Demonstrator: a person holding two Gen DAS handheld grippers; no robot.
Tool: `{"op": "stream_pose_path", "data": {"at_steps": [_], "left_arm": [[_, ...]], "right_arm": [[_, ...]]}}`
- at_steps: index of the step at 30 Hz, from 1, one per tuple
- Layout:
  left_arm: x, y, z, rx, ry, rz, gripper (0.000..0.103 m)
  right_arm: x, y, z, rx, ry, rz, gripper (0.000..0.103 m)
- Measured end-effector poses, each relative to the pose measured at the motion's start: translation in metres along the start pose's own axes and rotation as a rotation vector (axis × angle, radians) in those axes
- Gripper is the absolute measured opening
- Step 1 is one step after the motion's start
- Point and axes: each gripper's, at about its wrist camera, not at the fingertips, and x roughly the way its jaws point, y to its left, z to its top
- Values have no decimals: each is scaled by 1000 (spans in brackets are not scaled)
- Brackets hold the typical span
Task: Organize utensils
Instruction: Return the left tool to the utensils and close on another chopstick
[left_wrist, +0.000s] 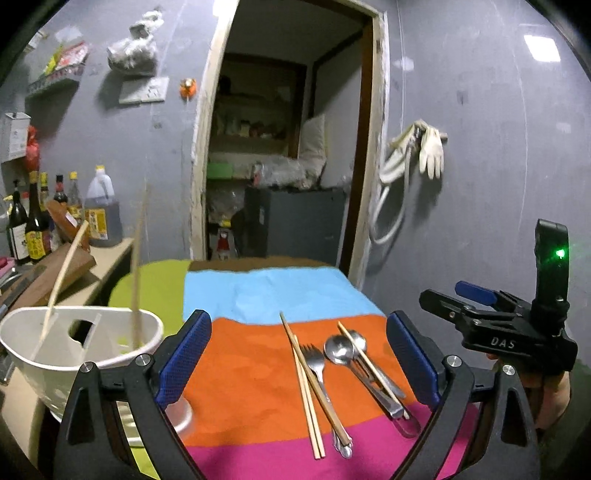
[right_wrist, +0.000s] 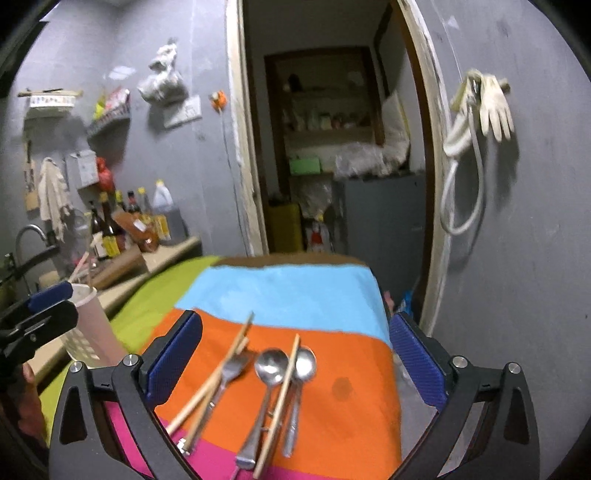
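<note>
On the striped cloth (left_wrist: 240, 369) lie a fork (left_wrist: 317, 365), two spoons (left_wrist: 338, 349) and loose wooden chopsticks (left_wrist: 306, 384); one chopstick (left_wrist: 373, 365) rests across the spoons. My left gripper (left_wrist: 299, 358) hovers open just short of them, with nothing between its blue pads. A white utensil holder (left_wrist: 74, 354) at the left has two chopsticks (left_wrist: 138, 280) standing in it. In the right wrist view my right gripper (right_wrist: 295, 356) is open and empty over the fork (right_wrist: 229, 373) and spoons (right_wrist: 271, 363). The holder (right_wrist: 88, 332) stands at the left there.
A counter at the left carries several bottles (left_wrist: 37, 221) and a wooden board (left_wrist: 55, 273), with a faucet (right_wrist: 29, 236) behind. A doorway (left_wrist: 288, 147) opens past the table's far end. Gloves (left_wrist: 430, 147) and a hose hang on the right wall.
</note>
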Motion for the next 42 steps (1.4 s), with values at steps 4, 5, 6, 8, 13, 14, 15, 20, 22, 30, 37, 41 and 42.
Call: {"op": "stream_pose_path", "data": {"at_steps": [4,5,6,8,13,14,15,20,22,30,37,41,42], "left_arm": [[19,0,-9,-11,64,-9,93],[26,0,-10,-14,83,-12,92],[30,1,-12,-16,98,-14,92],[39,0,-16,-19,129,-19,89],[66,2,-25,-37,228,-42,73],[73,3,-26,-42,249,-48,67],[81,4,-28,-49,279,-56,64],[114,8,-41,-75,425,-92,28],[123,9,-46,-84,468,-101,23],[144,20,-50,-136,537,-118,10],[140,23,-49,-135,560,-138,9],[141,16,-52,-102,574,-151,9],[144,14,-52,-102,584,-160,9]], "right_arm": [[15,-10,-9,16,79,-12,82],[20,-13,-12,25,103,-10,79],[22,-14,-14,29,117,-8,76],[29,-17,-18,25,151,-17,71],[49,-21,-29,7,252,-34,55],[53,-22,-31,2,270,-36,54],[56,-23,-33,-4,289,-38,53],[73,-25,-41,-21,355,-26,53],[77,-25,-44,-19,371,-19,53],[89,-27,-48,-14,421,11,50],[97,-27,-51,-13,462,25,49],[97,-28,-51,-7,463,26,49],[97,-28,-51,-7,463,26,49]]}}
